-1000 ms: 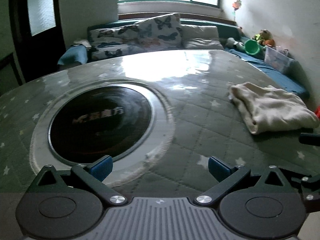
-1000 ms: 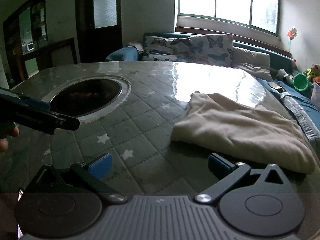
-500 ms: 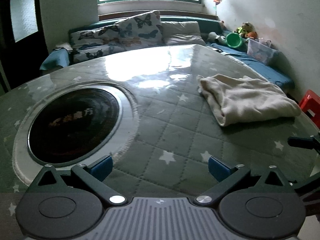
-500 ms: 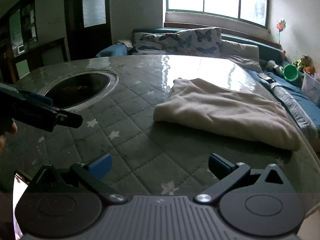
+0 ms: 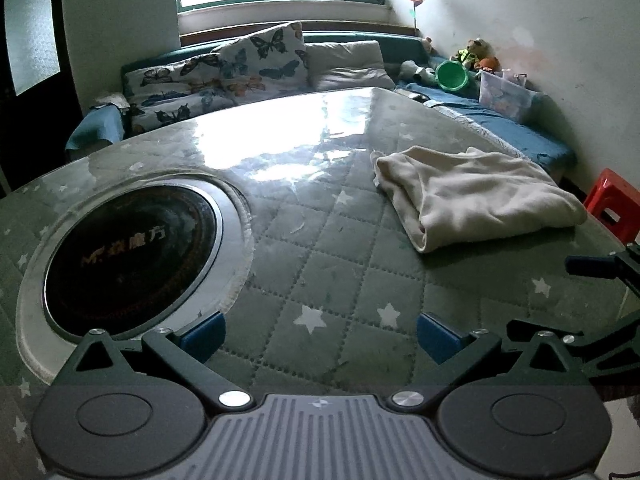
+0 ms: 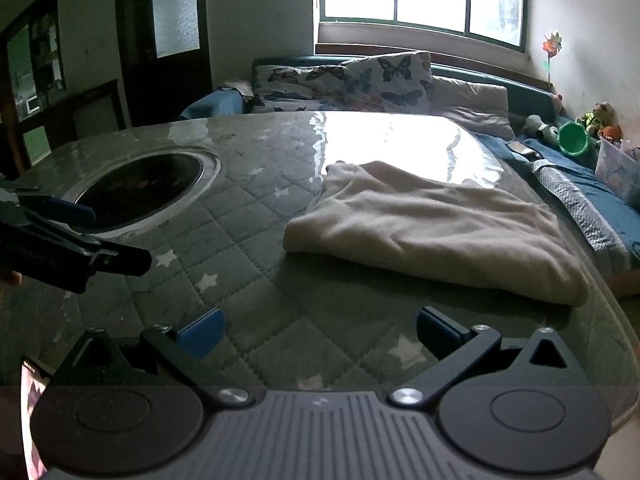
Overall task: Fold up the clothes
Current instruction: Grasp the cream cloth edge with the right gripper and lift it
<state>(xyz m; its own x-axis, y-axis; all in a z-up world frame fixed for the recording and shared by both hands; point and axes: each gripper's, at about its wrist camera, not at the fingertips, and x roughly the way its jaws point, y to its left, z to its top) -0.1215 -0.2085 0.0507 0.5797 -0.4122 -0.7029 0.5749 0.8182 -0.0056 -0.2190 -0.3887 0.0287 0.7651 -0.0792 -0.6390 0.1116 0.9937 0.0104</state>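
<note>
Cream garment (image 5: 476,196) lies folded into a rough rectangle on the table (image 5: 328,248), toward its right edge & nearer the far side. Fabric is soft & fleecy, w/ a thick rounded fold along the near-left side and slight wrinkles on top; nothing touches it. Left gripper (image 5: 320,332) hovers over the table's near edge, jaws spread wide, empty, w/ the round black inset (image 5: 132,252) to its left. Right gripper (image 6: 320,332) is also released, jaws wide apart, empty, just short of the garment's near edge.
</note>
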